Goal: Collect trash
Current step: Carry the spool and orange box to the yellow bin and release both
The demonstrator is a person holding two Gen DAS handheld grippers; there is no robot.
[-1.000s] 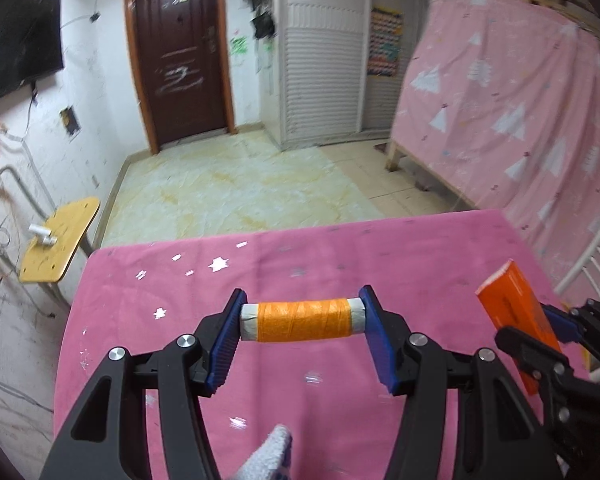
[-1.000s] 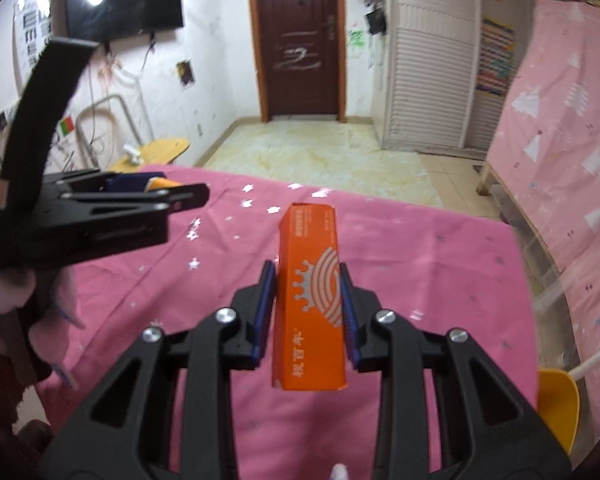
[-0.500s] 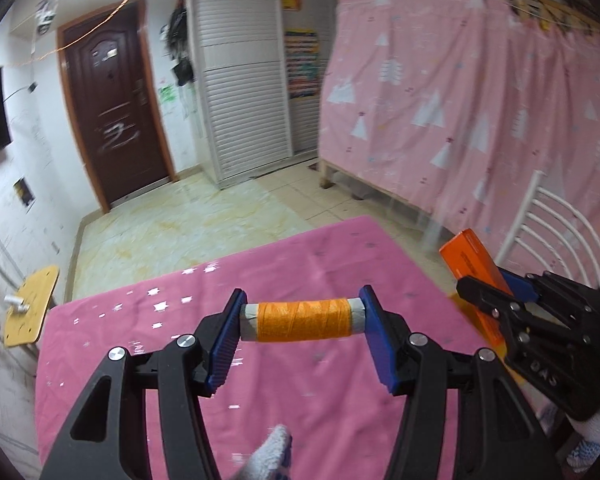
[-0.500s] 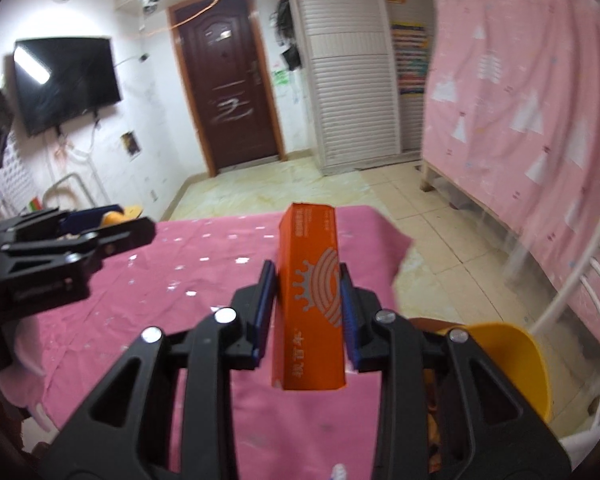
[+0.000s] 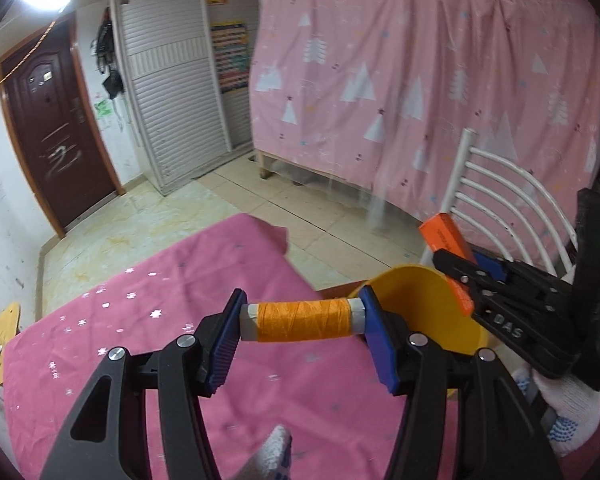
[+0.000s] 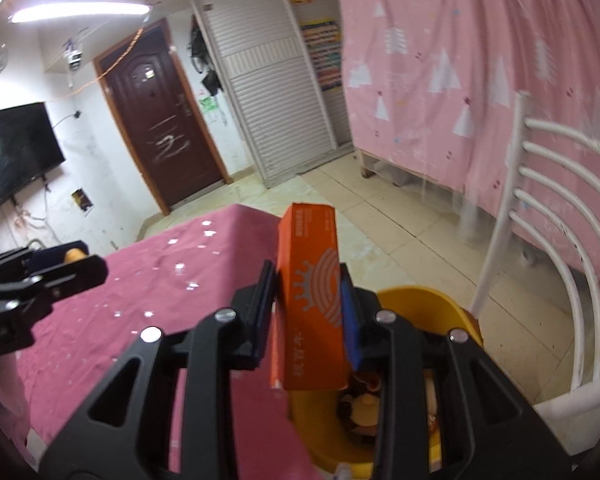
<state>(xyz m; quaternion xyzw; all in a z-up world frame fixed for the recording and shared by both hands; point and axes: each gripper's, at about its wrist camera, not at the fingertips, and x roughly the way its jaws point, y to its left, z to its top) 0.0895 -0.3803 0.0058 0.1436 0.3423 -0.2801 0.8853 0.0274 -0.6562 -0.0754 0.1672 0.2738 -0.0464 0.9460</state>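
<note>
Left gripper (image 5: 302, 320): clamped endwise on an orange thread spool (image 5: 303, 319), held level over the pink tablecloth (image 5: 180, 292).
Right gripper (image 6: 306, 312): clamped on an upright orange box (image 6: 311, 300), above the near rim of the yellow bin (image 6: 420, 300); rubbish inside.
Bin: off the table's edge, 3 o'clock of the spool in the left view.
White chair (image 6: 548, 240): 3 o'clock, beside the bin.
Pink curtain (image 5: 420, 80): 1 o'clock, far.
Door (image 6: 164, 128): 11 o'clock, far.

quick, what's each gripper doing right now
Left gripper: closed on the orange thread spool, gripped end to end.
Right gripper: closed on the orange box, above the yellow bin.
</note>
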